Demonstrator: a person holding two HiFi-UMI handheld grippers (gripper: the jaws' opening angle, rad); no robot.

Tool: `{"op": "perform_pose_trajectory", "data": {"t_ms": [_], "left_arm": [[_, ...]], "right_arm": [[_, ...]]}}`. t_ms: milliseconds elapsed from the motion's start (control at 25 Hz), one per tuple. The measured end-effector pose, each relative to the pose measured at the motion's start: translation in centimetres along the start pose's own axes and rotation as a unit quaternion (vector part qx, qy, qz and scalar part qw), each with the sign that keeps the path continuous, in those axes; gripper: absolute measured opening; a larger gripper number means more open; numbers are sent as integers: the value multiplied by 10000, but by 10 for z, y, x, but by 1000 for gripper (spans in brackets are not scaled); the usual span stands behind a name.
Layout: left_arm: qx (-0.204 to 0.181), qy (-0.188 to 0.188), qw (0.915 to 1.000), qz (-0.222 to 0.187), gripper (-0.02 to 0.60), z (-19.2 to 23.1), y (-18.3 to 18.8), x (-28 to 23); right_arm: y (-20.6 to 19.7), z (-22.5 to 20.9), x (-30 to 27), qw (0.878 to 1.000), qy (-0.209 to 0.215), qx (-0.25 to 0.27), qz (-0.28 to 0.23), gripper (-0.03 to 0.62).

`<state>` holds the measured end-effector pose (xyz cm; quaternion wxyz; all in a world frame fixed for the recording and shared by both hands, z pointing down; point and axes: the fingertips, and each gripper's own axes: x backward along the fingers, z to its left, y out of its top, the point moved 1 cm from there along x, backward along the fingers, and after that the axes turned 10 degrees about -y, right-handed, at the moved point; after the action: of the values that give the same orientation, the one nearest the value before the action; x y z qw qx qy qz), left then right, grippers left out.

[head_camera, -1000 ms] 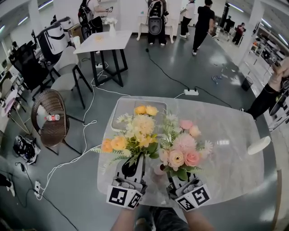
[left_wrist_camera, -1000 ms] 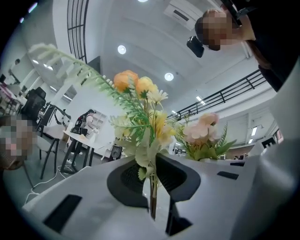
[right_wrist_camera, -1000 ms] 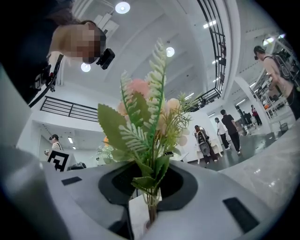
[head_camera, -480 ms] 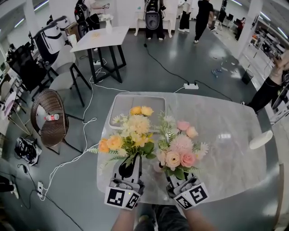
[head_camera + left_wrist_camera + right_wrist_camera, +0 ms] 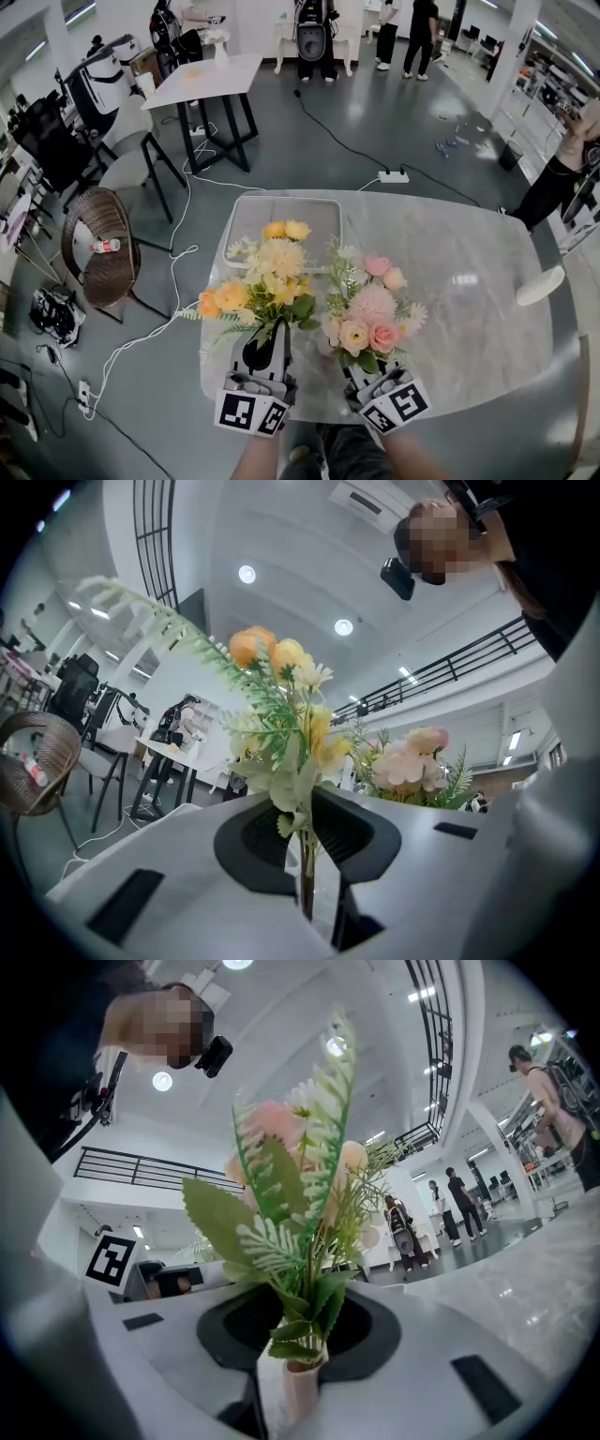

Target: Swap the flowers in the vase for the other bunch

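Note:
In the head view my left gripper [image 5: 267, 352] is shut on the stems of a yellow and orange bunch [image 5: 267, 277], held upright over the near edge of the marble table [image 5: 469, 309]. Beside it, my right gripper [image 5: 364, 370] holds a pink bunch [image 5: 370, 314], also upright. The right gripper view shows a pale pink vase [image 5: 295, 1387] clamped between the jaws, with the pink flowers [image 5: 291, 1194] standing in it. In the left gripper view thin stems [image 5: 307, 874] run down between the jaws. The two bunches stand side by side, almost touching.
A grey tray [image 5: 246, 220] lies at the table's far left. A white oval object [image 5: 539, 286] sits at the right edge. Left of the table are a wicker chair [image 5: 98, 253], floor cables and a white table [image 5: 211, 80]. People stand far back.
The pink bunch in my right gripper has sunk slightly. The left gripper and the yellow bunch have kept their place.

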<state>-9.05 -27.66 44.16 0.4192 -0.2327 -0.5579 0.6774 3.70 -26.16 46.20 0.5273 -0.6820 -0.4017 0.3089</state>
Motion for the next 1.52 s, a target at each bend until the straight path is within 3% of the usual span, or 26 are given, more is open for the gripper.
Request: {"op": "perform_pose_trajectory", "data": {"t_ms": [720, 1520], "left_arm": [[77, -27, 10000, -55, 63, -3, 3, 2], [91, 57, 9999, -50, 63, -7, 6, 8]], "right_arm": [[-5, 2, 10, 9997, -77, 171, 166, 167], [-16, -7, 27, 9989, -227, -29, 409, 173]]}}
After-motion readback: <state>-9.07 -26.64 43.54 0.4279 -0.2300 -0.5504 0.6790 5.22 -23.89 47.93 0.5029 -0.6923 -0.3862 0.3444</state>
